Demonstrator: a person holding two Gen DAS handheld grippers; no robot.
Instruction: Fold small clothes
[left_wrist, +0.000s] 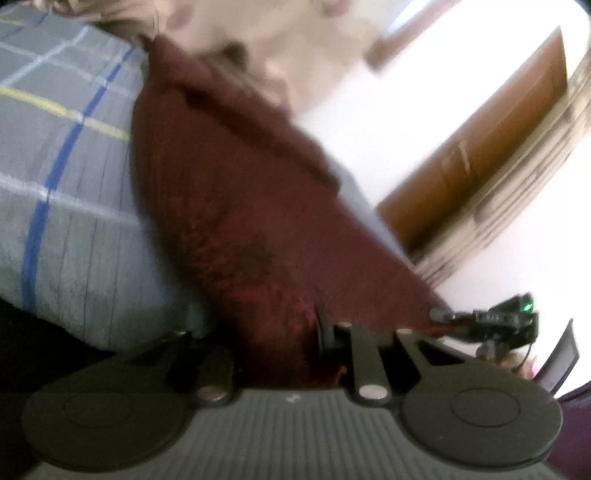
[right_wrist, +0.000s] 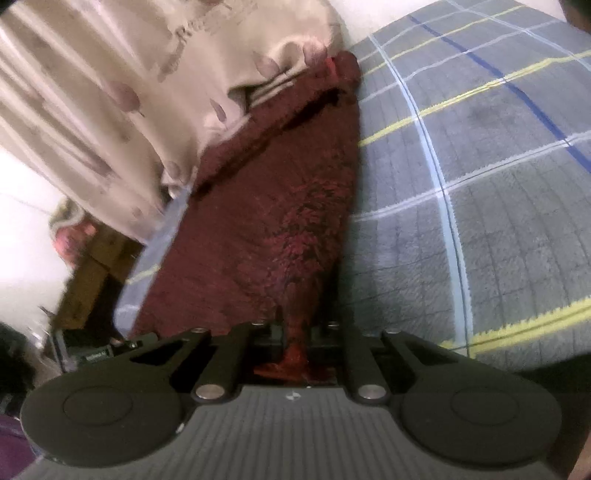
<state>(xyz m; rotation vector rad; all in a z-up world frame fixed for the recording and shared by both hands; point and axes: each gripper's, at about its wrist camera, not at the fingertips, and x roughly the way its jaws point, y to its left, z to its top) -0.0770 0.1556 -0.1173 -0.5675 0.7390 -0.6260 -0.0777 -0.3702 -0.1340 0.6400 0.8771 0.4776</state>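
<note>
A dark red fuzzy garment (left_wrist: 229, 206) stretches away from both grippers over a grey plaid bed cover (left_wrist: 62, 192). In the left wrist view my left gripper (left_wrist: 295, 332) is shut on the near edge of the garment, with cloth bunched between the fingers. In the right wrist view the garment (right_wrist: 266, 206) runs forward as a long strip and my right gripper (right_wrist: 295, 332) is shut on its near corner, red cloth pinched between the fingers. The other gripper (left_wrist: 484, 319) shows at the right of the left wrist view, at the garment's edge.
The plaid bed cover (right_wrist: 480, 184) fills the right side. A beige patterned cloth (right_wrist: 129, 92) lies at the garment's far end. A wooden cabinet (left_wrist: 480, 155) and a bright floor lie beyond the bed edge. Boxes and clutter (right_wrist: 88, 266) sit on the floor.
</note>
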